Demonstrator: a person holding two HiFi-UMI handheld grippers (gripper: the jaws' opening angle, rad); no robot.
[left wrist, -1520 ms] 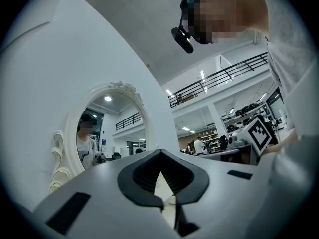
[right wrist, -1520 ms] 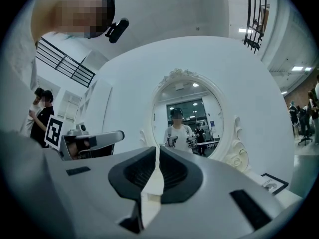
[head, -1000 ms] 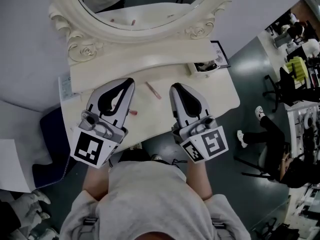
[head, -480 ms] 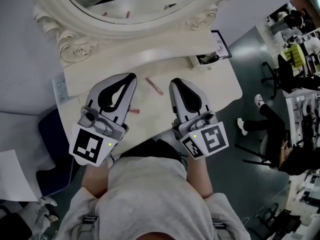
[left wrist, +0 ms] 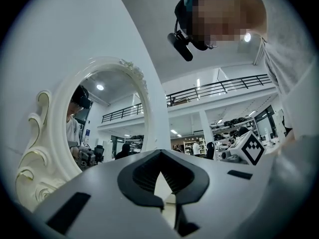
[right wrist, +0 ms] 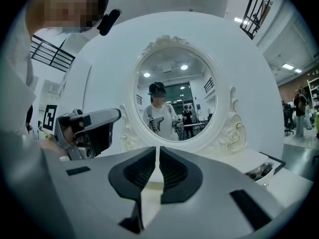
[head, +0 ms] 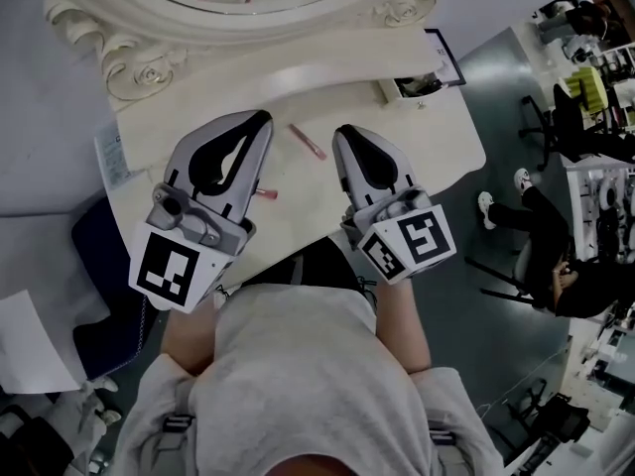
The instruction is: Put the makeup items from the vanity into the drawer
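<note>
Three cameras on one vanity: one high, two low.
The head view looks steeply down on the vanity top (head: 427, 137). The left gripper (head: 264, 119) view sits low and close, tilted up beside the mirror (left wrist: 99, 123). The right gripper (head: 340, 133) view faces that mirror squarely. Each gripper view catches the other gripper.

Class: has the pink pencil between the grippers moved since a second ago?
No. The pink pencil keeps its spot below the mirror frame; only the view shifted.

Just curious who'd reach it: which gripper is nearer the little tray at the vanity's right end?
Right. The right gripper is just left of the tray, toward the person; the left gripper is farther left, beyond the pink stick.
</note>
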